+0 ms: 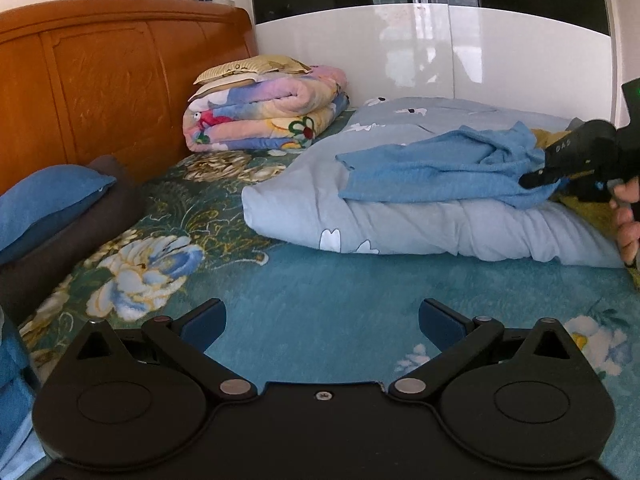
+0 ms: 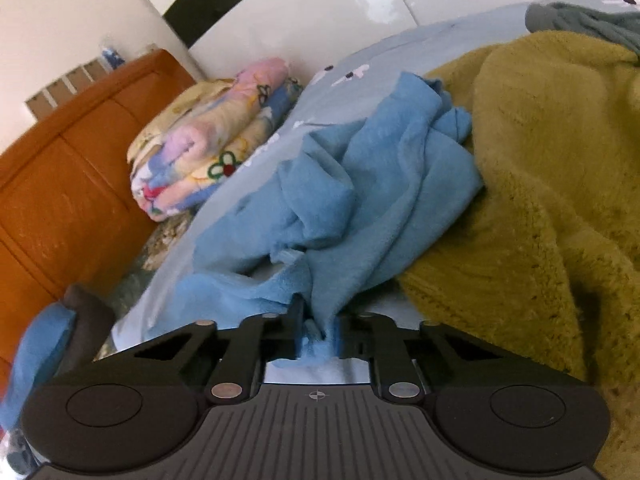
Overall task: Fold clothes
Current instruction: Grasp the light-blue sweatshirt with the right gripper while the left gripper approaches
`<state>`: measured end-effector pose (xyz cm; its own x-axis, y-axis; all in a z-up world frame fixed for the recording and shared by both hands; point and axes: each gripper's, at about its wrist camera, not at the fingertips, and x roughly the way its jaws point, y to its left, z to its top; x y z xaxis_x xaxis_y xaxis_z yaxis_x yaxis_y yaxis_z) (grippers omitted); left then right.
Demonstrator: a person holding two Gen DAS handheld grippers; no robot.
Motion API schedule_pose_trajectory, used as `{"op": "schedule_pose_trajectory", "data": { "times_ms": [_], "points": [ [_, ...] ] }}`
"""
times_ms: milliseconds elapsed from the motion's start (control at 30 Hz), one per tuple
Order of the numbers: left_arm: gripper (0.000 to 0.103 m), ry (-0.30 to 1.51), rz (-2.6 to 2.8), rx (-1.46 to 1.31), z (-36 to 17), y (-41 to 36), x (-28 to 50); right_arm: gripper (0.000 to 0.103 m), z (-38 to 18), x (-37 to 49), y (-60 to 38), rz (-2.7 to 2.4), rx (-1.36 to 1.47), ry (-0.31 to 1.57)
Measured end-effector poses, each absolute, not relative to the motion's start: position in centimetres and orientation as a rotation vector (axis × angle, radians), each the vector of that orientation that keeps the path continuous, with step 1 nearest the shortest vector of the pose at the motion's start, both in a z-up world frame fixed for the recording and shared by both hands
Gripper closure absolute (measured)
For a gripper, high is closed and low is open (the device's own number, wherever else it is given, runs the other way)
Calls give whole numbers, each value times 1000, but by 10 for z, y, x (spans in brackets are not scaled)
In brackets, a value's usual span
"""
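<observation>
- Blue garment: crumpled, lying on top of pale blue duvet on the bed, toward right side of scene. One flat flap spreads left over the duvet; rest bunched in folds.
- R tongs: closed on a near edge of the blue garment; cloth pinched betw. the two pads, bunch of it poking back behind the tips. No earlier pic, so only the clamped state noted.
- Same tongs seen from left wrist cam at far right, tip buried in the blue cloth; a hand grips the handle at frame edge.
- L tongs: wide open, nothing betw. fingers, over the bare floral bedsheet, well apart from garment, nearer than the duvet.
- Mustard-yellow fuzzy garment: just right of the blue one, touching it, partly overlapping its right edge.
- Grey-green cloth: far right, beyond the yellow one.
- Folded multicolour blanket: far, left of duvet, cream pillow on top.
- Orange wooden headboard: left. Blue pillow on dark cushion near it.
- White glossy wardrobe: far side behind bed.
</observation>
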<state>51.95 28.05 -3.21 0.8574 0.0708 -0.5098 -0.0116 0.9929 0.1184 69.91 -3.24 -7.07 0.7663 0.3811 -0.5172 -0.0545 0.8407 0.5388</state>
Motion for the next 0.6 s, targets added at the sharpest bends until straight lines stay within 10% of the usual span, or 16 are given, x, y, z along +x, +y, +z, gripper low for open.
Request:
{"op": "schedule_pose_trajectory", "data": {
  "times_ms": [600],
  "points": [
    [1, 565, 38, 55, 7, 264, 431, 96, -11, 581, -67, 379, 394, 622]
  ]
}}
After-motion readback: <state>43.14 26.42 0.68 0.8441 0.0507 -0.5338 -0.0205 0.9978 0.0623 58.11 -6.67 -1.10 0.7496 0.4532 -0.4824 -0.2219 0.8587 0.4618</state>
